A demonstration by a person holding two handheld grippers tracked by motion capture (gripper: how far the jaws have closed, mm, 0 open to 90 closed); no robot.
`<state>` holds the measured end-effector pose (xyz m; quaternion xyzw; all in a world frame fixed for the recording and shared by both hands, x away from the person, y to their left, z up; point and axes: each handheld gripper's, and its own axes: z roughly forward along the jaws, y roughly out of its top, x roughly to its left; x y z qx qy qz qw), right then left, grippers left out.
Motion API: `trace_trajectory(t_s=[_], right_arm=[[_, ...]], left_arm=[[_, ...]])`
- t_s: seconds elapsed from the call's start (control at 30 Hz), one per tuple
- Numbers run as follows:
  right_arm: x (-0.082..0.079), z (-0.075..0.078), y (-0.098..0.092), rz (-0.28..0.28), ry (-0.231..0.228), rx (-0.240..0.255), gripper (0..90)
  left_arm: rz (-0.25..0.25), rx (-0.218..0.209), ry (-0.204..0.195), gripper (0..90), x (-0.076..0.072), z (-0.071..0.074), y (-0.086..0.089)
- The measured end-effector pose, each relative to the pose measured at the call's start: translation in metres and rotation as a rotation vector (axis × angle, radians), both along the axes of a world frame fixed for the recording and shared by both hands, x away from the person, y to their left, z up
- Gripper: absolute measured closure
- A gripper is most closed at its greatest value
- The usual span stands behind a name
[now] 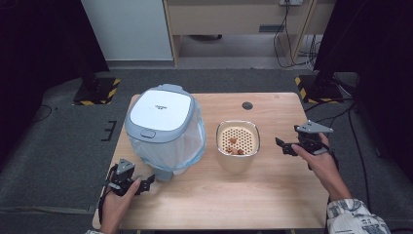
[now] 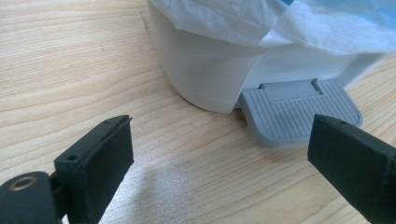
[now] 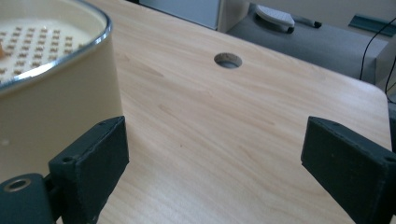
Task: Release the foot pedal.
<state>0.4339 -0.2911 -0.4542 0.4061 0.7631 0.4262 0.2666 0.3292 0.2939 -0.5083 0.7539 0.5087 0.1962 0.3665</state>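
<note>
A white pedal bin (image 1: 163, 129) with a grey-rimmed lid and a translucent bag liner stands on the left half of the wooden table (image 1: 272, 195). Its grey ribbed pedal (image 2: 299, 112) sticks out at the base. My left gripper (image 1: 146, 181) rests low on the table just before the pedal, and its jaws stand open around nothing (image 2: 224, 154). A cream container (image 1: 237, 141) with a perforated insert holds a few brown bits. My right gripper (image 1: 285, 146) hovers to its right, open and empty (image 3: 215, 158), with the container wall (image 3: 60, 102) beside its left jaw.
A round cable hole (image 1: 247, 105) sits in the table's far edge, also seen from the right gripper (image 3: 228, 60). Black-and-yellow striped stand bases (image 1: 97, 90) (image 1: 316, 87) stand on the grey floor behind. Bare wood lies along the front of the table.
</note>
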Motion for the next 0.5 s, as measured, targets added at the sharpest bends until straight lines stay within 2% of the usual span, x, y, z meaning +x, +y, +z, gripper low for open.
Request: trace_trajectory(t_s=[0.23,0.5], right_arm=[[-0.011,-0.018,-0.006,-0.03,0.042,0.005,8.1],[-0.029,-0.037,-0.009,-0.037,0.089,-0.004,8.2]], left_arm=[[-0.012,-0.008,-0.004,5.9,0.0,0.0,0.002],[-0.015,0.01,0.0,6.6,0.0,-0.002,0.003]])
